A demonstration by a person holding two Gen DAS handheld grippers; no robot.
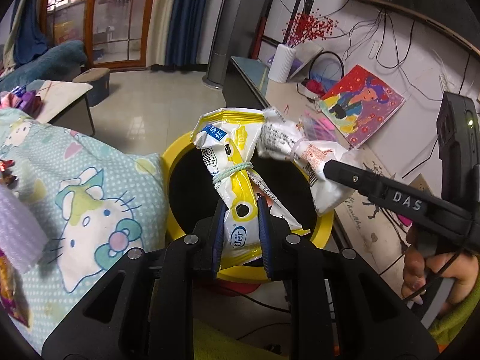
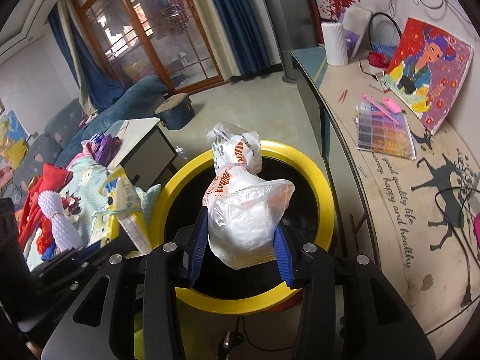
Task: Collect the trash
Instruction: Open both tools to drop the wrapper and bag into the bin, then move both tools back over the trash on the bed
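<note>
- Holding both bundles over the bin mouth; judged step: drop them in.
- Left wrist view: left gripper [image 1: 241, 225] pinches the yellow-and-white wrapper [image 1: 237, 180], tied with a pale green band, pads pressed on its lower end. Wrapper hangs over the yellow-rimmed bin [image 1: 177, 162], black opening right behind it.
- At 3 o'clock the right gripper [image 1: 330, 168] comes in with the white plastic bag [image 1: 324, 162], touching the wrapper's top edge. A hand [image 1: 432, 273] works its handle at 4 o'clock.
- Cartoon-cat pillow [image 1: 75, 186] at 9 o'clock, against the bin rim.
- Right wrist view: the right gripper's blue jaws stand half spread with the white plastic bag [image 2: 249, 222] between them; pads look to be touching its sides, grip loose.
- Bin rim [image 2: 324, 180] circles the bag, so it is centred.
- Advice: release one at a time, right first, since the bundles touch and could drag each other onto the rim.
- Low cabinet top [image 2: 387, 186] at 3 o'clock, bead tray [image 2: 387, 135] and painting [image 2: 432, 72] at 2; nothing blocks the drop.
</note>
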